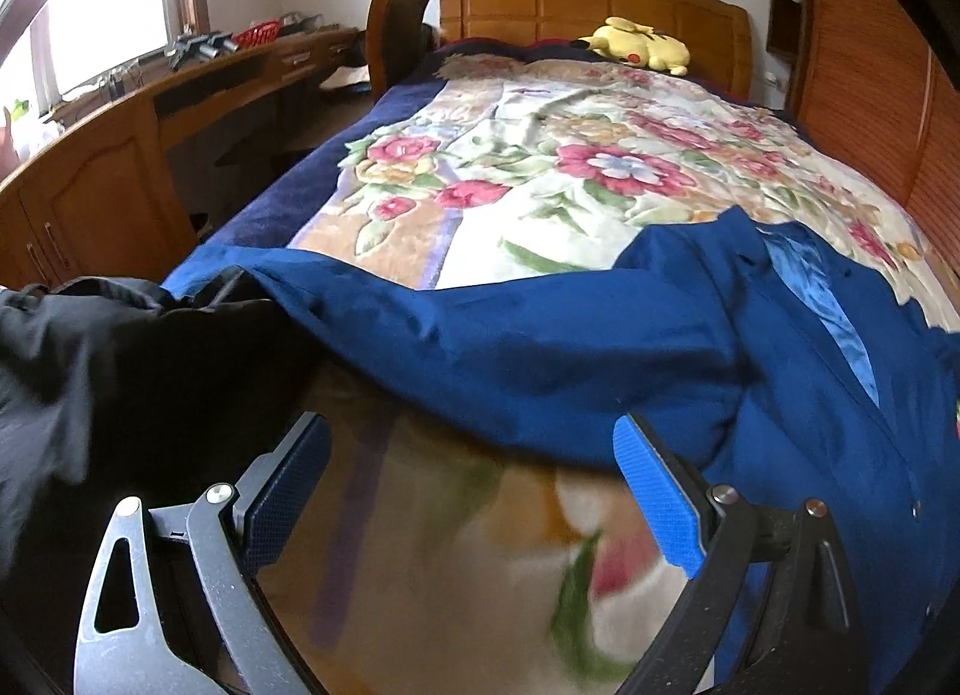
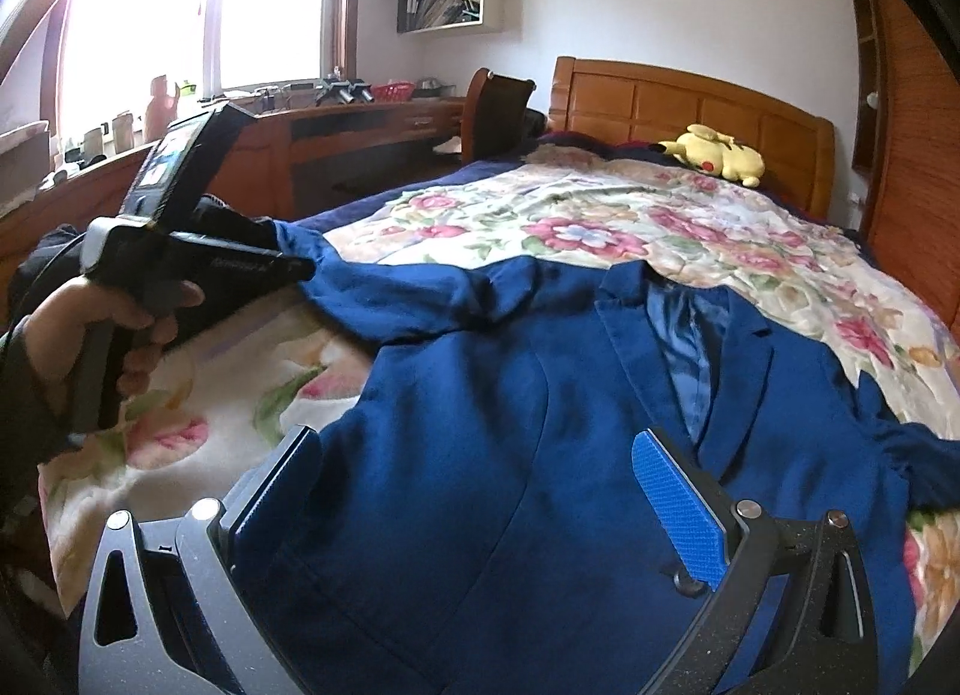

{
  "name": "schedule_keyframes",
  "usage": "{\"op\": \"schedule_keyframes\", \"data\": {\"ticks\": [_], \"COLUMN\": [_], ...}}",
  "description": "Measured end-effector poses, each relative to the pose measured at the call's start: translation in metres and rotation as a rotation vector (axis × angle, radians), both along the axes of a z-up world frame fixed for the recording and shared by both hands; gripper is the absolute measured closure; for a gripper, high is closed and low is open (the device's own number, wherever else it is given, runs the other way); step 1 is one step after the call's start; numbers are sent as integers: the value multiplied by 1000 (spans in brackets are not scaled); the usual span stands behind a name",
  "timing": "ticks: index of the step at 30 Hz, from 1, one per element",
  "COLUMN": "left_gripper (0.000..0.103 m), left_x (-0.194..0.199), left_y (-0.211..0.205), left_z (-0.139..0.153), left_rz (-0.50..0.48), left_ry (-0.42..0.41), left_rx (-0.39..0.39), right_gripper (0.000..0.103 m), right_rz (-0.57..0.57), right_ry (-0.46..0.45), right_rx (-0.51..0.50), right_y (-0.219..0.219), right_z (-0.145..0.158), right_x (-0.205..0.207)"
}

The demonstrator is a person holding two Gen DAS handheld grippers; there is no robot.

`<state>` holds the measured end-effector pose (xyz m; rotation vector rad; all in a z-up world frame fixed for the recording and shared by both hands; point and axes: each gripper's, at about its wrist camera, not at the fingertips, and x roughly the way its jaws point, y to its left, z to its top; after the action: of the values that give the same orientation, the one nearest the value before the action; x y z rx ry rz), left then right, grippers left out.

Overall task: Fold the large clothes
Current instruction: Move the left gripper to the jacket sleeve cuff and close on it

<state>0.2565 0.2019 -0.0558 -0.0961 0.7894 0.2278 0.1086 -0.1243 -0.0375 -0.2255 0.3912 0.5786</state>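
Observation:
A large blue jacket (image 2: 480, 395) lies face up across the near end of the floral bedspread (image 2: 570, 227), its lapels and shiny lining showing. One sleeve (image 1: 420, 329) stretches out to the left. My left gripper (image 1: 474, 491) is open just short of that sleeve, with only blurred bedspread between its fingers. In the right wrist view a hand (image 2: 138, 323) holds the left gripper (image 2: 300, 270), its tip by the sleeve's end. My right gripper (image 2: 480, 500) is open above the jacket's front panel, holding nothing.
A black garment (image 1: 120, 371) is bunched at the bed's near left edge. A yellow plush toy (image 2: 714, 155) lies by the wooden headboard (image 2: 690, 101). A wooden desk (image 1: 120, 155) runs along the left under the window, and a slatted wooden wardrobe (image 1: 870, 95) stands on the right.

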Motion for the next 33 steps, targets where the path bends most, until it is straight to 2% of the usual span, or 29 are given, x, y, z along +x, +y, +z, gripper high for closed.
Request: {"op": "schedule_keyframes", "data": {"ticks": [8, 12, 18, 23, 25, 27, 28, 30, 33], "left_gripper": [8, 18, 35, 38, 42, 61, 67, 94, 100], "left_x": [20, 27, 34, 47, 50, 51, 51, 52, 52], "left_y": [10, 14, 26, 28, 31, 33, 34, 33, 23], "left_z": [-14, -21, -27, -30, -31, -33, -34, -35, -33], "left_rz": [12, 16, 46, 54, 62, 60, 57, 42, -8], "left_ry": [11, 27, 31, 53, 63, 62, 64, 70, 80], "left_rx": [-52, -60, -136, -159, -169, -185, -192, -192, -114], "right_gripper": [0, 0, 0, 0, 0, 0, 0, 0, 0], "right_rz": [5, 7, 12, 13, 12, 12, 13, 13, 13], "right_ry": [27, 51, 53, 46, 46, 47, 47, 46, 45], "right_rx": [-24, -28, -18, -11, -9, -7, -7, -9, -4], "right_y": [4, 7, 5, 1, 0, 0, 0, 0, -3], "right_z": [-8, -11, -9, -10, -11, -11, -11, -11, -9], "right_x": [6, 9, 8, 4, 5, 5, 6, 5, 5]}}
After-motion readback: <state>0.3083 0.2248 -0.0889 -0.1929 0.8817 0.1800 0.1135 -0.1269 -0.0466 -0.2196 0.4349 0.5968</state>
